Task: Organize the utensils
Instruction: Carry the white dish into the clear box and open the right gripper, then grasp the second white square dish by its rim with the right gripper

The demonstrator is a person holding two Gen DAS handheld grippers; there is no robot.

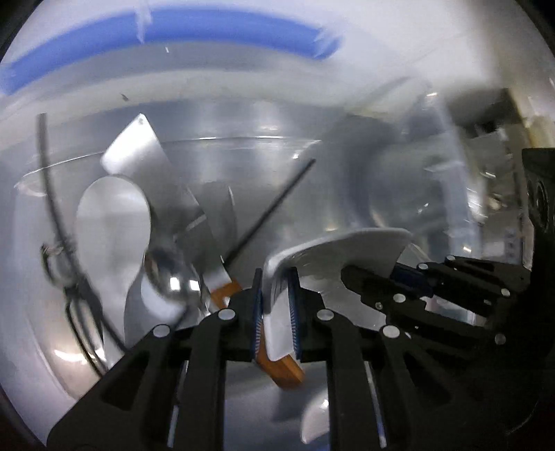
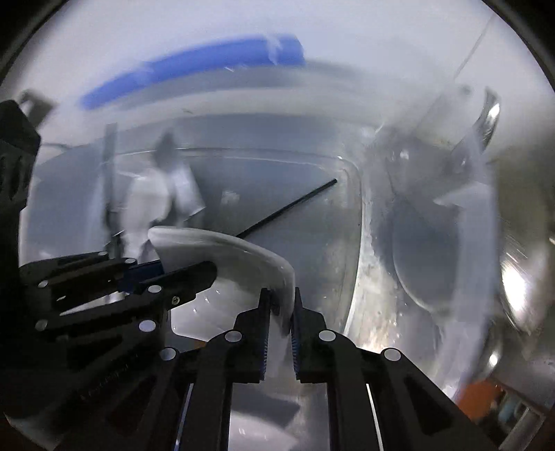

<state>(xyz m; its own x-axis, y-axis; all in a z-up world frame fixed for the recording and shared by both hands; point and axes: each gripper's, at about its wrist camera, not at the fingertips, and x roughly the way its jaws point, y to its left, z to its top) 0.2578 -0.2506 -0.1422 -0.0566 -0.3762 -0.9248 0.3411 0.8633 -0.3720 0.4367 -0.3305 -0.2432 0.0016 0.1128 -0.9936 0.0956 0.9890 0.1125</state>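
Both grippers hold one white curved piece [image 1: 347,249], a plastic utensil or dish, over a clear container [image 1: 242,145]. My left gripper [image 1: 275,277] is shut on its left end. My right gripper [image 2: 281,295] is shut on its right end [image 2: 242,253]. Each gripper shows in the other's view: the right one [image 1: 392,277], the left one [image 2: 166,274]. Inside the container lie a white spoon [image 1: 111,222], a flat metal blade with a wooden handle [image 1: 156,173], a shiny metal spoon [image 1: 173,277] and a thin black stick [image 1: 274,204].
A second clear container [image 2: 433,225] stands to the right, with a metal spoon [image 2: 489,121] leaning at its far rim. A blue strip [image 1: 173,31] runs across the white surface behind. A black cable [image 1: 52,194] hangs at the left. The frames are blurred.
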